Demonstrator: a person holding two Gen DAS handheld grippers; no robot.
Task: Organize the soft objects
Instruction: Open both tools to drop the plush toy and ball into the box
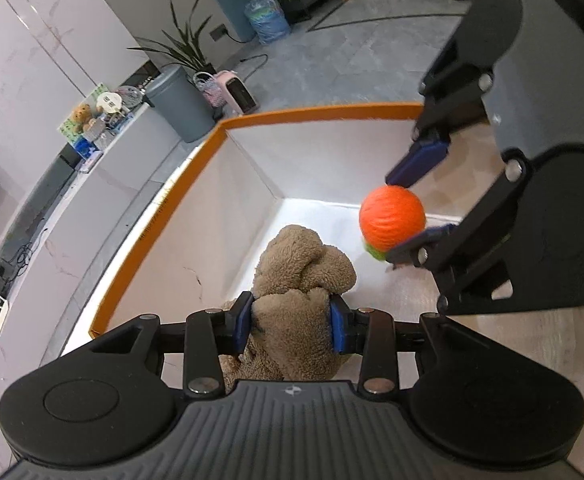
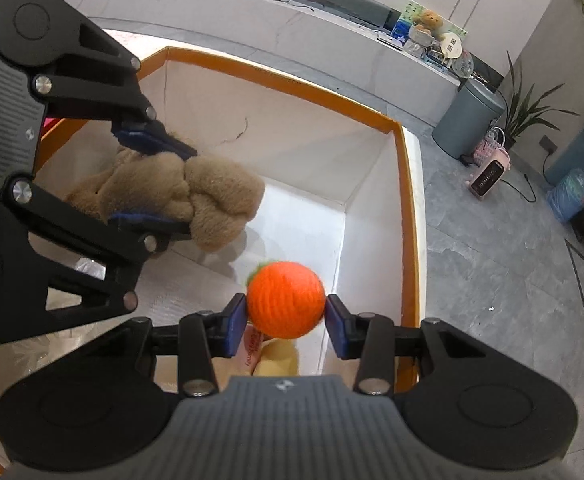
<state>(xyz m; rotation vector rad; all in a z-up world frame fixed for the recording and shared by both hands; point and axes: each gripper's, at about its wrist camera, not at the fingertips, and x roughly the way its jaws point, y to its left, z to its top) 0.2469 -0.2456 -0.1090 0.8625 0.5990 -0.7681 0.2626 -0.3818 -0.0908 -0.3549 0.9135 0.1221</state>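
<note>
Right wrist view shows the right gripper [image 2: 285, 316] clamped on the orange ball [image 2: 285, 300] and the left gripper [image 1: 291, 320] clamped on the plush toy [image 1: 300, 276], both directly above the open box [image 2: 404, 184].

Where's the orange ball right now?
The orange ball is pinched in the right tongs above the open white box, to the right of the brown plush toy held by the left tongs.

A grey bin [image 2: 468, 120] is seen on the grey tiled floor. Just beside it a pink heater [image 2: 489, 174] and a small woven basket [image 2: 485, 148] are placed, and a potted plant [image 2: 528, 108] behind it. Farther off, a blue water bottle [image 2: 572, 196] is set; a small teddy bear [image 2: 432, 20] is kept on the white counter [image 2: 251, 24] near the bin
</note>
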